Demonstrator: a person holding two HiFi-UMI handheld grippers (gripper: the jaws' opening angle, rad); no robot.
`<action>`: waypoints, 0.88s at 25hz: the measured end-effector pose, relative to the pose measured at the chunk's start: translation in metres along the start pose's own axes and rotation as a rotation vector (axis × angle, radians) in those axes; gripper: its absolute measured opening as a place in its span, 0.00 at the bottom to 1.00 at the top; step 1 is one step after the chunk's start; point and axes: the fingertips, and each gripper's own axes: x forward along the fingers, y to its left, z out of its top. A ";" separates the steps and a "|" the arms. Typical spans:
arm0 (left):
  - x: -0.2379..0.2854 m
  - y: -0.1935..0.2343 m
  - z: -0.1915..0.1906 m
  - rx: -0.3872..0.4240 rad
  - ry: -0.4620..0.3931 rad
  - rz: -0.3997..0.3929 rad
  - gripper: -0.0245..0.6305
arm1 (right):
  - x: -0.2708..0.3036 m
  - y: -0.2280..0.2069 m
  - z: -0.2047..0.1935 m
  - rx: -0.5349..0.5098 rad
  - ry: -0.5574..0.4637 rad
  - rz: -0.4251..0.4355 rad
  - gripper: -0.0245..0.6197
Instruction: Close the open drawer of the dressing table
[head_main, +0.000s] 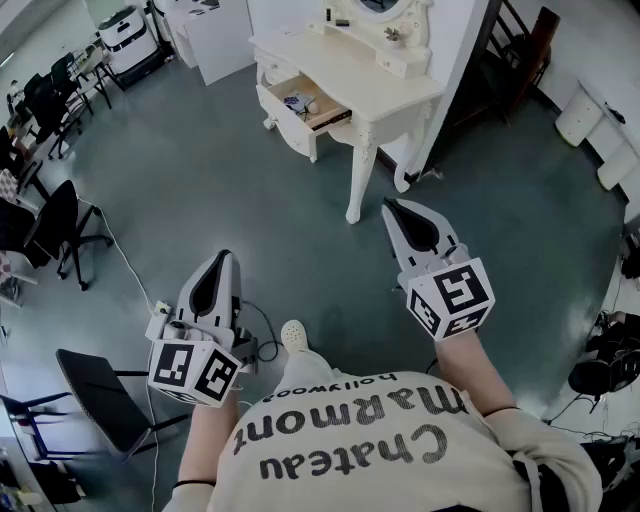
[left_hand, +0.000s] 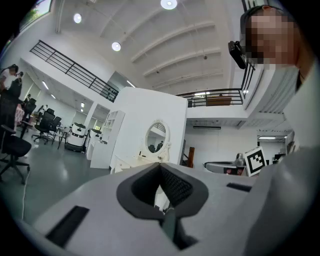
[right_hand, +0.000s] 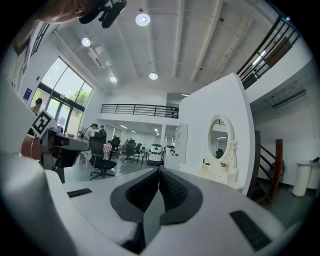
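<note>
The cream dressing table (head_main: 372, 88) stands far ahead on the grey floor, with an oval mirror (head_main: 381, 6) on top. Its drawer (head_main: 287, 122) is pulled out to the left and has small items inside. Both grippers hang level, well short of the table and apart from it. My left gripper (head_main: 224, 256) is shut and empty, low on the left. My right gripper (head_main: 390, 204) is shut and empty, nearer the table's front leg. The left gripper view shows the left gripper (left_hand: 160, 165) with the table (left_hand: 134, 161) beyond. In the right gripper view, the right gripper (right_hand: 159, 170) points left of the table (right_hand: 220, 175).
A white partition wall (head_main: 456, 55) backs the table, and a white cabinet (head_main: 216, 38) stands to its left. Black office chairs (head_main: 62, 226) sit on the left, another chair (head_main: 100, 398) at the lower left. A cable (head_main: 128, 268) runs across the floor near my shoe (head_main: 293, 335).
</note>
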 end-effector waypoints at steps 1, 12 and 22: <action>0.004 0.005 0.001 -0.011 0.000 -0.001 0.05 | 0.005 -0.001 -0.001 0.002 0.004 0.000 0.08; 0.066 0.096 0.014 -0.038 0.018 0.000 0.05 | 0.116 -0.003 -0.006 0.042 0.035 -0.009 0.08; 0.107 0.211 0.045 -0.033 0.016 0.037 0.04 | 0.251 0.022 -0.004 0.149 0.042 0.054 0.08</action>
